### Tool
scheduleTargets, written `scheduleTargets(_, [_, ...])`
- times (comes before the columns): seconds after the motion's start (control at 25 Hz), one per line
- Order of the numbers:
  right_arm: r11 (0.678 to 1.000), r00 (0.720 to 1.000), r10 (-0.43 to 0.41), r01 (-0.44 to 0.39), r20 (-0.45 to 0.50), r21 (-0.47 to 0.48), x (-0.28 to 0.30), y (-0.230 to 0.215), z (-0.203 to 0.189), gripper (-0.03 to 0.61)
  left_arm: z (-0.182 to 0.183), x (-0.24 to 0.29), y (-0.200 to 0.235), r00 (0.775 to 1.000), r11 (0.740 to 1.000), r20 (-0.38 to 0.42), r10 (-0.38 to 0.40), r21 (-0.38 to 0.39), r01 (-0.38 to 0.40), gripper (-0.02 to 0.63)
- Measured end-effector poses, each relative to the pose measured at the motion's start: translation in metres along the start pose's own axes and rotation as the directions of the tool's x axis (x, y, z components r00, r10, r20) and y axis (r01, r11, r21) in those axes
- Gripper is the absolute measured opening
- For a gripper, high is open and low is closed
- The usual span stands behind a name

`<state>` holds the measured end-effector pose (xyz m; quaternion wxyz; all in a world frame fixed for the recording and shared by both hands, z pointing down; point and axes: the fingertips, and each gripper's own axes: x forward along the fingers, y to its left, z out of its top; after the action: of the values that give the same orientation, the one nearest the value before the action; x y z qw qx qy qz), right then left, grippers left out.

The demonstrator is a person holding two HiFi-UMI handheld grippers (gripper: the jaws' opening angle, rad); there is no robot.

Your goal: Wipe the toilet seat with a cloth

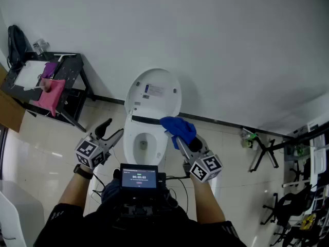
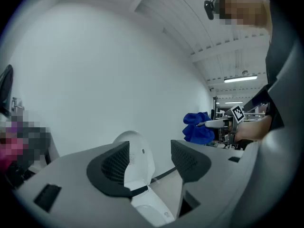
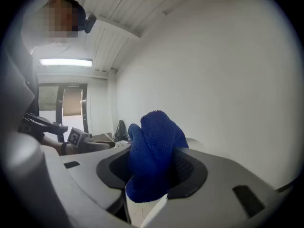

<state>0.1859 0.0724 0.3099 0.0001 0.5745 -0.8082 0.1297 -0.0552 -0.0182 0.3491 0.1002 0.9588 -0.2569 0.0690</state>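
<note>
A white toilet (image 1: 146, 130) stands against the wall with its lid (image 1: 154, 94) raised and the seat ring (image 1: 130, 138) down around the bowl. My right gripper (image 1: 177, 135) is shut on a bunched blue cloth (image 1: 179, 128), held above the seat's right side. The same blue cloth (image 3: 154, 151) fills the space between the jaws in the right gripper view. My left gripper (image 1: 113, 130) hangs open and empty just left of the seat. Between its two dark pads, the left gripper view shows the toilet lid (image 2: 137, 158); the blue cloth (image 2: 198, 127) is at the right.
A black rack (image 1: 56, 86) with a pink cloth (image 1: 51, 95) and papers stands at the left by the wall. Folded black stands (image 1: 264, 151) and chairs crowd the right side. A small screen unit (image 1: 139, 178) sits at the person's chest. Tiled floor (image 1: 36, 153) surrounds the toilet.
</note>
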Motion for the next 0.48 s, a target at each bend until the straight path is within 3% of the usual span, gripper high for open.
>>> scheduleTargets(0.24, [1.000,1.000,0.016,-0.017,-0.007,-0.013,0.020,-0.006,-0.001,0.192,0.007,0.010,0.005,1.000,1.000,0.010,0.002,-0.017,-0.002,0.265])
scheduleTargets(0.48, [0.999,0.998,0.027,-0.028,-0.050,-0.017,0.051,-0.017,-0.014,0.192,-0.011,0.012,0.023,1.000,1.000,-0.031,0.004,-0.020,-0.005,0.265])
